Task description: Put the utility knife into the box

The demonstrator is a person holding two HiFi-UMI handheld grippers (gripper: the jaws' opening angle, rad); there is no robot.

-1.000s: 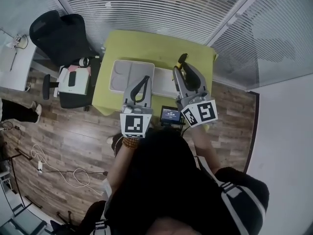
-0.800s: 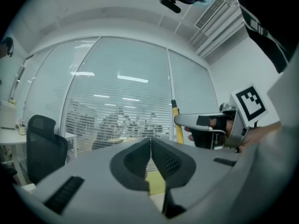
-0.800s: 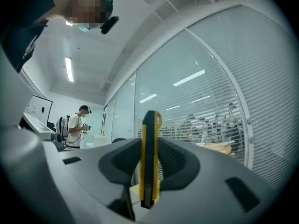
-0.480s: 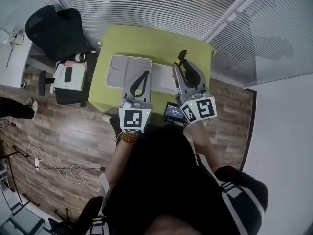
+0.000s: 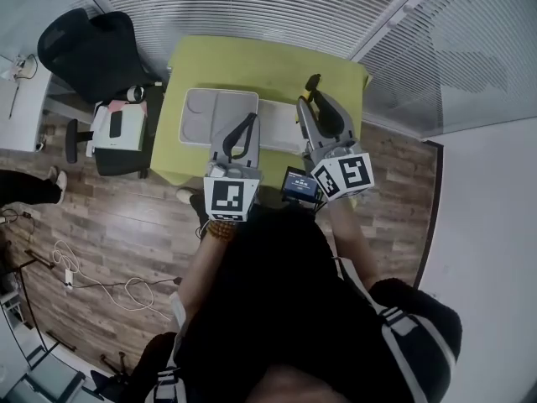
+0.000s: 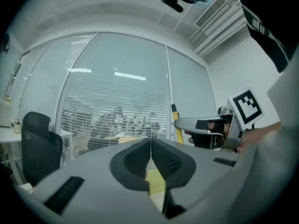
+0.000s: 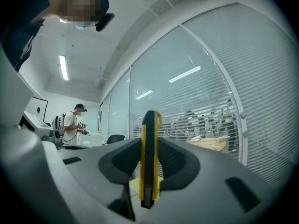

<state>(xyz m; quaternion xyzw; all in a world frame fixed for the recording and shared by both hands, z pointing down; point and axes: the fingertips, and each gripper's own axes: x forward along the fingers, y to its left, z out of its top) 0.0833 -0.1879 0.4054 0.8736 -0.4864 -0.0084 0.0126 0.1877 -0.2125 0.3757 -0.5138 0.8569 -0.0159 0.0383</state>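
A yellow and black utility knife (image 7: 149, 157) stands upright between the jaws of my right gripper (image 7: 149, 149), which is shut on it. In the head view my right gripper (image 5: 309, 107) hovers over the right part of the green table (image 5: 252, 70), and the knife's dark tip (image 5: 312, 82) sticks out past the fingers. The grey box (image 5: 201, 116) lies open on the table to its left, a white part (image 5: 281, 128) beside it. My left gripper (image 5: 249, 121) is held over the box's near right corner. Its jaws (image 6: 150, 146) touch with nothing between them.
A black office chair (image 5: 92, 49) and a low stand with white items (image 5: 117, 128) are left of the table. A small device with a screen (image 5: 299, 183) sits at the table's near edge. Glass walls with blinds (image 5: 277, 7) rise behind. A person (image 7: 74, 122) stands far off.
My right gripper has sunk a little with the knife still in it. The left gripper has stayed where it was. The head view has shifted slightly.
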